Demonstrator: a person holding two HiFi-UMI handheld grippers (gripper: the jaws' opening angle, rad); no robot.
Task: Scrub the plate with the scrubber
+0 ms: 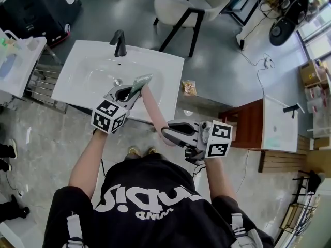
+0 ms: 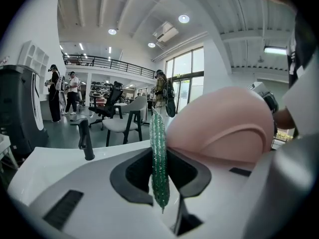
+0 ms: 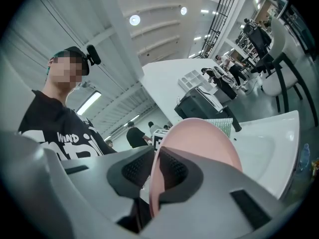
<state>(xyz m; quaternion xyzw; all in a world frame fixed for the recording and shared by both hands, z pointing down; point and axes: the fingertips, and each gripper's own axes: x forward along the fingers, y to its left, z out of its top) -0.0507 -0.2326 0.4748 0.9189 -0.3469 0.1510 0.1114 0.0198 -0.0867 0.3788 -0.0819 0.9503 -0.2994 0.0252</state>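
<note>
Both bits are in hand here: the right claw (image 1: 166,133) is pinched on the rim of the pink plate (image 1: 153,112), holding it on edge mid-frame by the sink (image 1: 83,81). The left claw (image 1: 132,91) is clamped on the green scrubber (image 1: 141,81) at the plate's upper end. I'd guess most of the scrubbing is left to do.

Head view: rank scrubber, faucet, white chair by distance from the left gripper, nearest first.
1. scrubber, clamped by the left gripper.
2. faucet, at the far edge of the sink.
3. white chair, on the floor beyond the sink.
</note>
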